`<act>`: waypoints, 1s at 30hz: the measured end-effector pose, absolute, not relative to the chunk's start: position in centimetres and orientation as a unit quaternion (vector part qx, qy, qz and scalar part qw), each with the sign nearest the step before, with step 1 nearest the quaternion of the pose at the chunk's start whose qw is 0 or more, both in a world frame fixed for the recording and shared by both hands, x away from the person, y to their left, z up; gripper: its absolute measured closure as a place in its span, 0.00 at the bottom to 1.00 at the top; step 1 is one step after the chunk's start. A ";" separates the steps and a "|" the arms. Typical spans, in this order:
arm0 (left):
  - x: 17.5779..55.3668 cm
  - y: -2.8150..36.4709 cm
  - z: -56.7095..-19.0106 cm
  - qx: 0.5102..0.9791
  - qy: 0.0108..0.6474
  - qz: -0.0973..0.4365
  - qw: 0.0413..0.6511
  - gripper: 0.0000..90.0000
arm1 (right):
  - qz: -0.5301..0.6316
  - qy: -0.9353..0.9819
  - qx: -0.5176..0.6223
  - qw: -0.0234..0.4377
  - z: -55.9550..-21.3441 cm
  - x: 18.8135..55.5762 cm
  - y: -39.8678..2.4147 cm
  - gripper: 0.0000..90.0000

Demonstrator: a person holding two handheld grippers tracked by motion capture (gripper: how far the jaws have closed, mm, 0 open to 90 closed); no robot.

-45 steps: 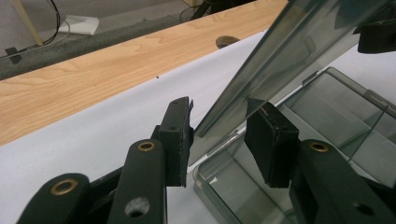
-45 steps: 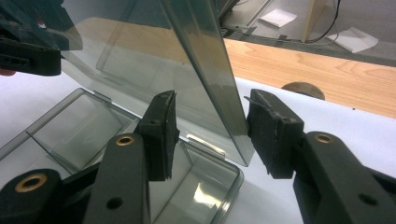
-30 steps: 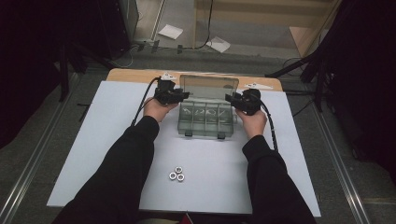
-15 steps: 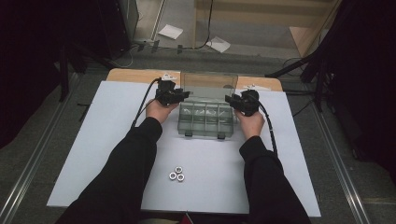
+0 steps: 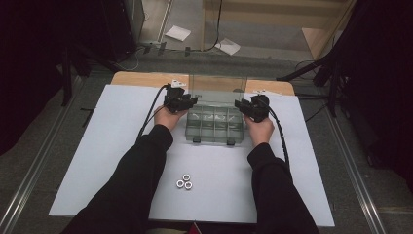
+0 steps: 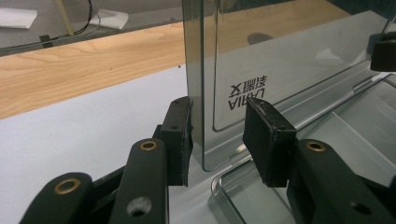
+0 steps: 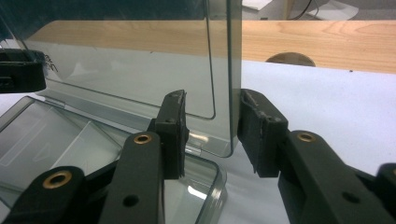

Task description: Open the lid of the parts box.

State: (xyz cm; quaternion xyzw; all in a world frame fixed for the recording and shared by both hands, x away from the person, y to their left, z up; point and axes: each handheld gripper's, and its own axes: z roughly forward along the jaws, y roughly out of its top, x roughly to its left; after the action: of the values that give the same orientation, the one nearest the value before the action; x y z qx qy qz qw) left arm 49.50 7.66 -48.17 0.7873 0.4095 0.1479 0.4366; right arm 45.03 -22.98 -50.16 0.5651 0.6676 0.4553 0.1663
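Pale worktop (image 5: 117,146) carried my clear compartment box (image 5: 214,124) at its far middle, lid (image 6: 261,60) already upright, each edge standing loose between my spread left claw (image 6: 217,137) and right claw (image 7: 212,135); nuts (image 5: 184,183) awaited sorting, I judged.

Box (image 5: 214,124): clear smoky-grey plastic; lid (image 6: 280,60) same tint, with dark lettering. Grippers black, brass-coloured rivets: left (image 5: 181,101), right (image 5: 253,108). Mat (image 5: 97,146) pale blue-white on light wood table (image 5: 141,79); silver nuts (image 5: 184,182) at 6 o'clock.
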 end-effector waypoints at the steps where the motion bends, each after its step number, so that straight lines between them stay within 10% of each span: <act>1: 49.6 7.7 -48.3 0.785 0.410 0.146 0.441 0.68 | 0.454 0.667 0.567 0.165 -50.2 45.0 -22.9 0.71; 30: 50.2 7.5 -49.7 0.771 0.442 0.126 0.441 0.64 | 0.455 0.645 0.598 0.138 -51.3 45.4 -23.0 0.70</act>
State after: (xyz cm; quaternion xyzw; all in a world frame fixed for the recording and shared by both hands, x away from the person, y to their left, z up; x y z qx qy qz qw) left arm 50.21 7.51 -49.72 0.7710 0.4424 0.1256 0.4406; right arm 45.43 -23.00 -51.33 0.5984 0.6452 0.4546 0.1376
